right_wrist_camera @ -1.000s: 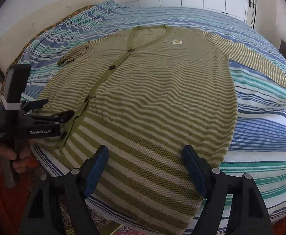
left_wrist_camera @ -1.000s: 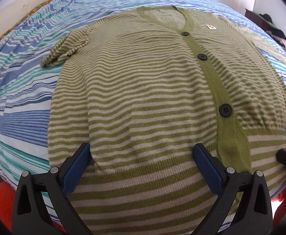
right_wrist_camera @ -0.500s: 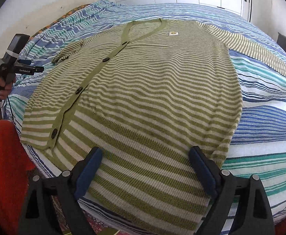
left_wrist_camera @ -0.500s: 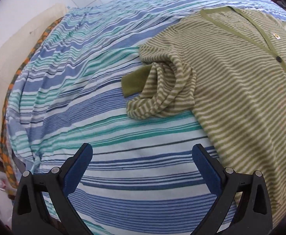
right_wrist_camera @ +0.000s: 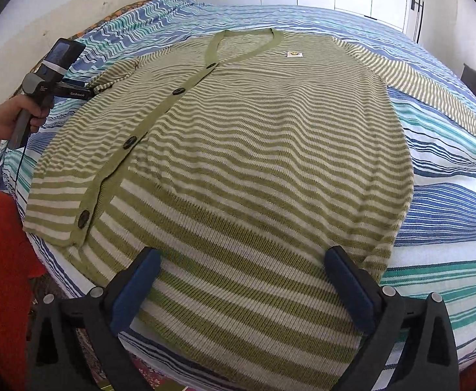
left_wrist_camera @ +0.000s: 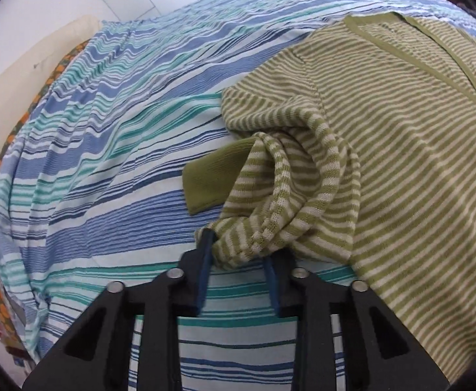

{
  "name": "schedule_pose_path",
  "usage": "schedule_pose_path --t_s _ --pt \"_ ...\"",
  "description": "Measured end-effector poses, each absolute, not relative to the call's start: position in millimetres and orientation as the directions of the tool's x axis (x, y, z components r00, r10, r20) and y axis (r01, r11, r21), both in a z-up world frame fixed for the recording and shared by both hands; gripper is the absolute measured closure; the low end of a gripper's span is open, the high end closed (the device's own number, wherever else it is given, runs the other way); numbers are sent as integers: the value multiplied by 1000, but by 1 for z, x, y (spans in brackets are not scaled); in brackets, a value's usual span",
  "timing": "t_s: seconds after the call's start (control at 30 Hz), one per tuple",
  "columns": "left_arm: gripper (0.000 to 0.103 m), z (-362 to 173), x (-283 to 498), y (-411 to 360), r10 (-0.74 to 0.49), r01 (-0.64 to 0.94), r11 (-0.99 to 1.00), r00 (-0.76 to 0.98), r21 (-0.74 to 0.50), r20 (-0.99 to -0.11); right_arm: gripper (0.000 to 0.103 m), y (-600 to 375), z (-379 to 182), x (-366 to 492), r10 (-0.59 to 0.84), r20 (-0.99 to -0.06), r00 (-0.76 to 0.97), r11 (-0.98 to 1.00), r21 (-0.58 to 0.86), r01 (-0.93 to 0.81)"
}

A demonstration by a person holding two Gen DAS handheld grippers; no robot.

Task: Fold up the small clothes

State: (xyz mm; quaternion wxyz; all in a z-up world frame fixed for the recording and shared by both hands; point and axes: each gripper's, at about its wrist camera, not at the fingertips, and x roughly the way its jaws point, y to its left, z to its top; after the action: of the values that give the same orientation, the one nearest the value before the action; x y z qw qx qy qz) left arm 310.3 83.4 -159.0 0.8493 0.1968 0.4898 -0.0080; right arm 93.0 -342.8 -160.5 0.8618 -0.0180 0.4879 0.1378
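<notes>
- Olive-and-cream striped knit, a buttoned cardigan, lies spread face up on the bed, hem toward the near edge and neckline toward the far wall; laid flat like this, it is ready for its sides to be folded in.
- Its left sleeve is not flat: it sits bunched and twisted beside the body, the plain olive cuff poking out onto the blue-striped bedcover.
- The left gripper has just been closing its jaws, and they now pinch the lowest loop of that bunched sleeve, fabric plainly between the blue pads. My guess is the grip is there so the sleeve can be pulled out straight or laid across the body.
- How much of the knit is caught I can't quite tell, since the loop hides the pad tips.
- The right gripper hangs over the hem with its jaws spread wide, having just been opening further; the hem lies under the gap, and the pads seem to press on nothing. It looks parked there, waiting, or set to steady the lower edge.
- In the right wrist view a hand holds the left tool at the sleeve.
- The right sleeve stretches out flat across the bed.
- No basket, drawer or other container shows in either view, so nothing is held in one.
</notes>
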Motion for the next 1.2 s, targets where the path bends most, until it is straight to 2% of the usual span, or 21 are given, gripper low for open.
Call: schedule_pose_path --t_s 0.07,0.17,0.23,0.3,0.37,0.43,0.47,0.57,0.67,0.77,0.83,0.9,1.0,1.17,1.2 --pt "97 -147 309 87 34 216 963 491 160 -870 2 -343 -160 93 224 -845 485 961 108 -256" --pt "97 -117 298 88 -172 224 972 477 -70 -862 2 -344 -160 92 229 -843 486 960 113 -257" --pt "97 -96 286 78 -258 253 956 473 -150 -842 2 -344 -160 91 231 -841 489 959 114 -258" --pt "95 -85 274 55 -277 304 942 458 -144 -845 2 -345 -160 91 234 -840 489 959 117 -259" --pt "78 -85 262 21 -267 355 928 422 -113 -866 2 -345 -160 91 236 -840 488 959 119 -258" --pt "27 -93 245 -10 -289 396 910 386 -125 -876 1 -345 -161 92 237 -840 488 959 121 -257" --pt "22 -96 234 -22 -306 411 902 384 -135 -871 1 -345 -161 93 237 -840 488 959 122 -257" --pt "22 -112 199 -48 -364 469 862 314 -190 -877 1 -344 -160 93 238 -839 489 959 122 -256" --pt "25 -115 169 -52 -376 523 833 295 -181 -879 1 -344 -159 91 241 -837 491 957 121 -262" --pt "26 -106 169 -28 -323 529 843 348 -100 -880 1 -344 -159 89 242 -836 493 956 119 -267" --pt "31 -99 186 -2 -261 491 871 407 -32 -875 1 -344 -159 89 240 -836 492 957 119 -266" --pt "35 -97 205 16 -157 467 879 480 100 -863 1 -344 -160 90 239 -837 492 958 119 -263" --pt "37 -109 227 22 -39 495 828 522 265 -852 0 -343 -160 91 236 -838 492 959 118 -259" --pt "37 -137 235 -14 -53 627 710 502 321 -864 0 -342 -161 92 230 -839 493 959 110 -259" --pt "42 -141 238 -17 -54 632 710 488 310 -871 0 -342 -161 92 229 -839 493 960 109 -260"
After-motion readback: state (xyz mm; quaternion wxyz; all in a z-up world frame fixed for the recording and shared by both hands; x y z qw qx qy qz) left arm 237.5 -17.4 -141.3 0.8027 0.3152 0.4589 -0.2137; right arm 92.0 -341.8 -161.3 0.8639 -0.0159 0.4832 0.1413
